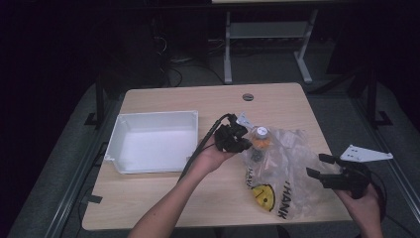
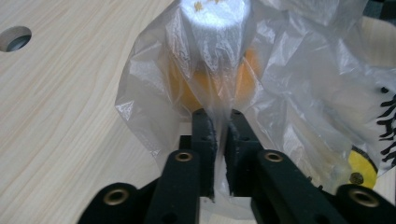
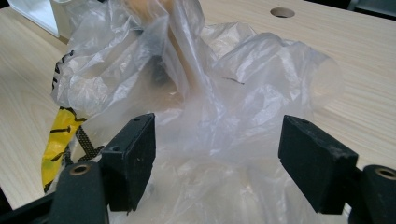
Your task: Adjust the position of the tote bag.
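L gripper point(image 2: 217, 140) is clamped on a fold of the clear plastic bag point(image 2: 299, 88): in the left gripper view the two black pads are nearly together w/ a thin pinch of film between them, right at the bag's near edge. Just beyond the tips, inside the bag, sits an orange item w/ a white cap point(image 2: 215, 28), looks like a small bottle or jar, can't tell which. R gripper point(image 3: 217, 154) is wide open, jaws well apart; in the right gripper view bag film billows in the gap but neither pad presses on it, so nothing held there. From above, L gripper point(image 1: 233, 138) is at the bag's left end, R gripper point(image 1: 329, 173) just off its right edge, bag point(image 1: 282, 163) flat on the table point(image 1: 163, 198) between them. Step in hand, my read: hold one side and get the other side to open the bag. To do it well: keep L pinch firm but don't tug, film is thin and slippery and could tear or slip out; bring R jaws onto a single layer of the opposite lip, not a bunched wad, then pull apart gently so the contents don't roll out. Materials: bag is crinkly, translucent, glossy, black lettering and a yellow round print; table is pale wood-grain laminate w/ a cable hole; a white rectangular bin point(image 1: 153, 141), smooth hard plastic, sits past L gripper's far side, away from the bag.
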The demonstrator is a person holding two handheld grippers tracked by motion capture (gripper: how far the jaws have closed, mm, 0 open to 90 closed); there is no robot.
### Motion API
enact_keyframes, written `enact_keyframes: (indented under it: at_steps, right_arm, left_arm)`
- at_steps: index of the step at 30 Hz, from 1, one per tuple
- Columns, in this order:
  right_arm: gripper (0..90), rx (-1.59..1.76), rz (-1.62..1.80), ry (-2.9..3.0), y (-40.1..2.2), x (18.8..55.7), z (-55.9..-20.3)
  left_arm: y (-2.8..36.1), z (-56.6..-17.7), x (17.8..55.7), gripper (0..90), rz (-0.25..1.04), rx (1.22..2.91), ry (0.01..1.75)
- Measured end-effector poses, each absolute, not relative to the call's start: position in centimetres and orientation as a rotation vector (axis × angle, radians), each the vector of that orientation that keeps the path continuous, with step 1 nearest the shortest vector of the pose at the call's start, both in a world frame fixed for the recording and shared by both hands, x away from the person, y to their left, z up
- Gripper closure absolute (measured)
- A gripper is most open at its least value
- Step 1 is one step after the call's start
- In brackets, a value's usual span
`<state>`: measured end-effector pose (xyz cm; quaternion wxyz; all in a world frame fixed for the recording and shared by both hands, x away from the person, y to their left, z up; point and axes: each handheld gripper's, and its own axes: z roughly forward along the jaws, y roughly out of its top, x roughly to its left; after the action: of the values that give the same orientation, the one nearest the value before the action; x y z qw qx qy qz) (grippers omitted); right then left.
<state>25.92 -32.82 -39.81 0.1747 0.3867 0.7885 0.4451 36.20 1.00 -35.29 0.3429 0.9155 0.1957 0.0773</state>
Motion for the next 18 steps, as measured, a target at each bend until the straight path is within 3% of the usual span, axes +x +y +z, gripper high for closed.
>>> enact_keyframes:
  at_steps: [18]
  right_arm:
    - [27.1,1.098,1.248,2.236,-32.7,25.9,-39.8]
  left_arm:
    - [4.2,-38.1,36.3,88.6,0.163,2.411,0.636]
